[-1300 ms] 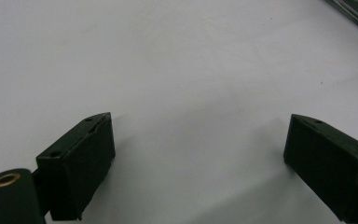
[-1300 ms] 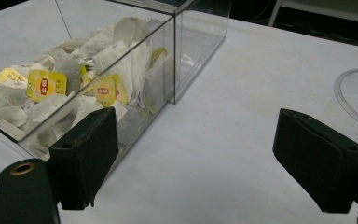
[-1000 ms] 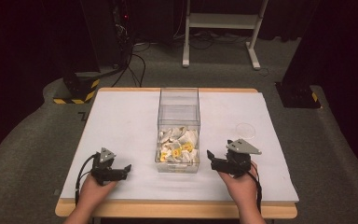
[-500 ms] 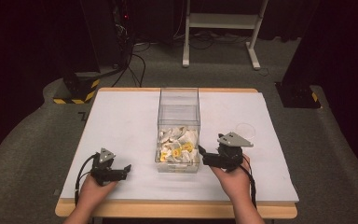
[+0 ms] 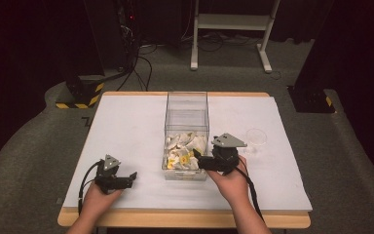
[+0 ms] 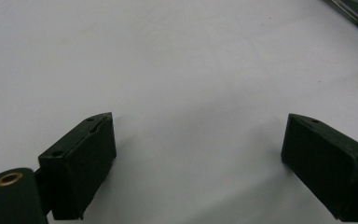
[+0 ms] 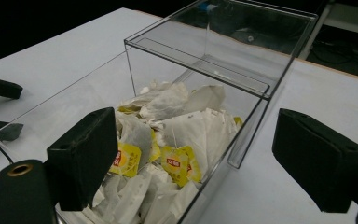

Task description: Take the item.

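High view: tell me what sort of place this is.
Probably a lab or recording studio: a white-topped table on grey carpet, black curtains, an equipment rack with trailing cables, and a yellow-black striped stand base.

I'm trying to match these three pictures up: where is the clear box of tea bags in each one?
High view: clear box stands mid-table, just left of the right gripper.
Left gripper view: a sliver of it at the top right corner.
Right gripper view: centre, jaws open around its near end.
Shared landmark: the white table.
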